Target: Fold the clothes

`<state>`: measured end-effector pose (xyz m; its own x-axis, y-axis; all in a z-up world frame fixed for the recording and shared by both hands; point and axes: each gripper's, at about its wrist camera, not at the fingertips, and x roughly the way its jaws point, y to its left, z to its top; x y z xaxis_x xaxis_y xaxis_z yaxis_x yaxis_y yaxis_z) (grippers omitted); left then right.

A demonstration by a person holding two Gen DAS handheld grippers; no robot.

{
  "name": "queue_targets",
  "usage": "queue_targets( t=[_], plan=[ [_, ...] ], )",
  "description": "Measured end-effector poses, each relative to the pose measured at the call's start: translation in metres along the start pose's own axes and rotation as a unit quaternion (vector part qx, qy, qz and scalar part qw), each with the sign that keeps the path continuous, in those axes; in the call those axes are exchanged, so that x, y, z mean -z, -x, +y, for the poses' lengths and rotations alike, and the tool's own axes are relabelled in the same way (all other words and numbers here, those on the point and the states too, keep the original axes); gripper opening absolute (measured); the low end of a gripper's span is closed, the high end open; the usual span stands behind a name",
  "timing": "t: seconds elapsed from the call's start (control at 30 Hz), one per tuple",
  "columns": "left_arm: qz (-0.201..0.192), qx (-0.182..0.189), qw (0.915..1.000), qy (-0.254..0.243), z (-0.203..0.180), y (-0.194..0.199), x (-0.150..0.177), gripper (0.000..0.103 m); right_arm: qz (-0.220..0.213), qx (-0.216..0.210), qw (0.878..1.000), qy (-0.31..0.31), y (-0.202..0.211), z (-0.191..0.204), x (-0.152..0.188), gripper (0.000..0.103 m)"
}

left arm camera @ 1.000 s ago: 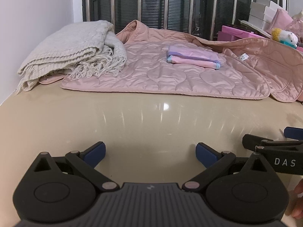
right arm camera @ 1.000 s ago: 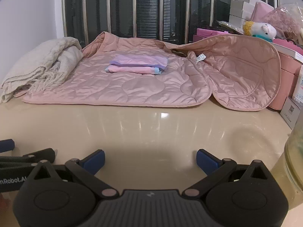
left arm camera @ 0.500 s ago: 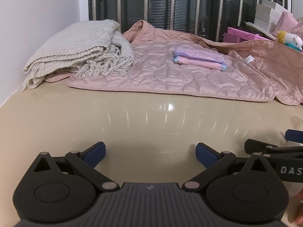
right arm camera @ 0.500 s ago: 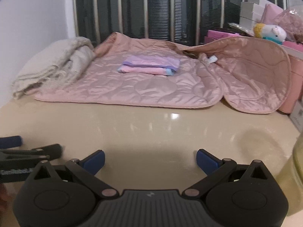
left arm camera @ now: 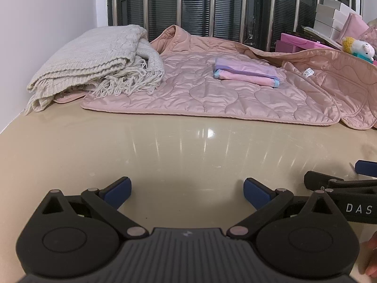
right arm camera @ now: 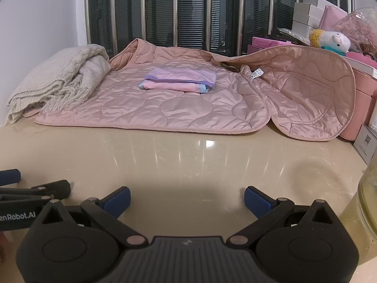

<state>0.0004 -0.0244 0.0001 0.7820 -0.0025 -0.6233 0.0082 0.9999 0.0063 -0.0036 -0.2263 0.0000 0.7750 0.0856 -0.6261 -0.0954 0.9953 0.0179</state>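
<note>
A pink quilted jacket (left arm camera: pixel 212 94) (right arm camera: pixel 165 108) lies spread at the back of the beige table (left arm camera: pixel 165 151) (right arm camera: pixel 188 160). Its right part (right arm camera: pixel 313 94) is turned up against boxes. A small folded pink and lilac cloth (left arm camera: pixel 245 72) (right arm camera: pixel 179 80) rests on the jacket. A folded cream knitted blanket (left arm camera: pixel 94 59) (right arm camera: pixel 54 82) with fringe sits at the left, overlapping the jacket's edge. My left gripper (left arm camera: pixel 187 189) is open and holds nothing, low over the near table. My right gripper (right arm camera: pixel 187 197) is open too, beside it, well short of the jacket.
A barred window (right arm camera: pixel 188 11) runs behind the table. Pink and white boxes (right arm camera: pixel 306 14) and a plush toy (right arm camera: pixel 329 40) crowd the back right. A glass jar (right arm camera: pixel 367 202) stands close to the right gripper's right side. A white wall (left arm camera: pixel 47 23) bounds the left.
Both views have drifted slightly sideways and back; the jacket sits a little nearer in the left view. Both grippers stay open and nothing on the table has moved.
</note>
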Motion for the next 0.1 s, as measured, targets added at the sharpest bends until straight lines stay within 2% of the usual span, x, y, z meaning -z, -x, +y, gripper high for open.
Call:
queue_targets(
  t=[0.1],
  plan=[
    [0.0, 0.0, 1.0, 0.0, -0.0001, 0.0002, 0.0001, 0.103, 0.0, 0.0, 1.0, 0.0, 0.0, 0.0, 0.0, 0.103]
  ],
)
